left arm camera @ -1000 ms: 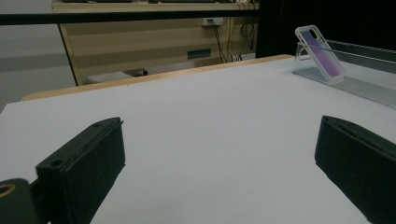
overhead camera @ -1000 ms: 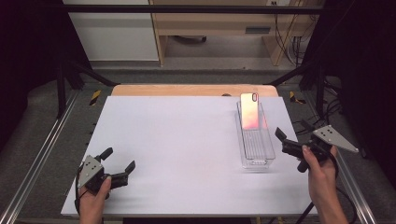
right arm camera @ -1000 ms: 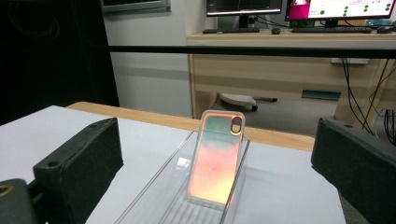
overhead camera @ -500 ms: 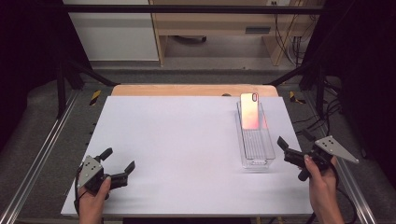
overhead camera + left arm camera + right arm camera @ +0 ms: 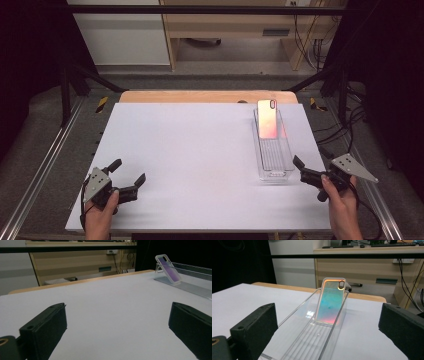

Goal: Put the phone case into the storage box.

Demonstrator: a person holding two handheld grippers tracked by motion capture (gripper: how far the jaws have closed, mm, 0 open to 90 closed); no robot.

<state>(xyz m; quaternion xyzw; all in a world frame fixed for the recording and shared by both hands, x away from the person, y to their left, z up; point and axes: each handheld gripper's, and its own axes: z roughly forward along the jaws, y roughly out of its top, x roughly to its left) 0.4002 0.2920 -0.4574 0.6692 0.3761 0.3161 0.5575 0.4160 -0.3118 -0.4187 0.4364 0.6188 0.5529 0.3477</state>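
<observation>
An iridescent phone case (image 5: 267, 122) leans upright at the far end of a long clear tray (image 5: 274, 170) on the right of the white table. My right gripper (image 5: 311, 156) stands open just right of the tray's near end. In the right gripper view the open gripper (image 5: 328, 327) looks along the tray (image 5: 317, 340) at the case (image 5: 330, 302). My left gripper (image 5: 129, 171) stands open near the front left corner with nothing between its fingers. The left gripper view has the open gripper (image 5: 116, 327) above bare table, with the case (image 5: 168, 268) and tray (image 5: 195, 287) far right.
The white tabletop (image 5: 200, 150) has a wooden strip (image 5: 200, 96) along its far edge. Metal rails (image 5: 40, 170) run along both sides. Cables (image 5: 350, 125) lie on the floor to the right, and a wooden desk (image 5: 235, 30) stands behind.
My right gripper has drawn back toward the near edge, along the tray's near end. The left gripper and the phone case have stayed put.
</observation>
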